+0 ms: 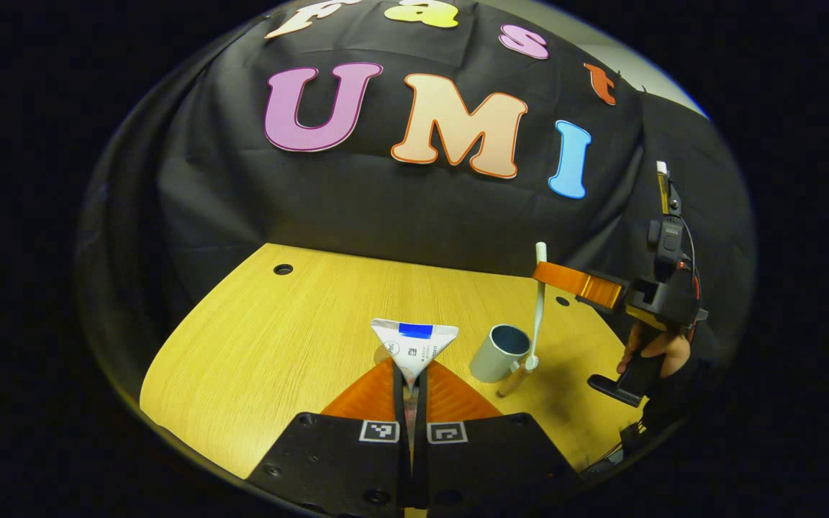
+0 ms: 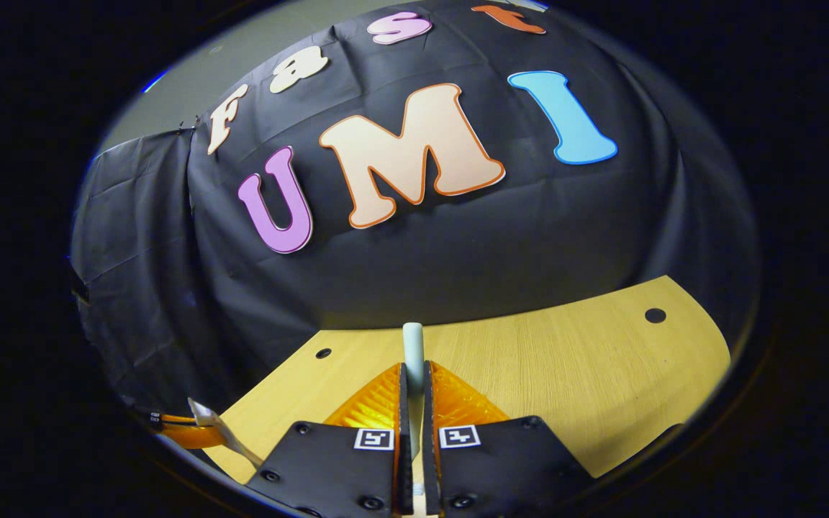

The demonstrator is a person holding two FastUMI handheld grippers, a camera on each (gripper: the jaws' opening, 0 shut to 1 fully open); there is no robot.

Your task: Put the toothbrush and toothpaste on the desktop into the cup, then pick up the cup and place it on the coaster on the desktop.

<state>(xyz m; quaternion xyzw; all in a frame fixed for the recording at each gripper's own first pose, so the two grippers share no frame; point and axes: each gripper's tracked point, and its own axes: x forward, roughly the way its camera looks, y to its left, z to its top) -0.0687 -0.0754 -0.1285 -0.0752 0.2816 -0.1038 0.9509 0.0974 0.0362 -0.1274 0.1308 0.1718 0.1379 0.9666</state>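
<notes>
My left gripper [image 1: 410, 378] is shut on a white toothpaste tube [image 1: 414, 342] with a blue band, its flat crimped end pointing up above the wooden desktop [image 1: 278, 345]. Just right of it stands a grey cup [image 1: 499, 352], open end up. The right gripper [image 1: 540, 273], held by a hand [image 1: 655, 350], grips a white toothbrush [image 1: 540, 309] upright, its lower end hanging beside the cup's right rim. In the right gripper view, that gripper [image 2: 413, 385] is shut on the toothbrush handle [image 2: 413, 345]. The left gripper [image 2: 177, 434] with the toothpaste [image 2: 207, 417] shows at the lower left.
The desktop [image 2: 565, 374] has small round holes [image 1: 283, 269] [image 2: 655, 315] near its back corners. The black cloth wall [image 1: 386, 208] rises right behind the table's back edge. Open wood lies left of the toothpaste.
</notes>
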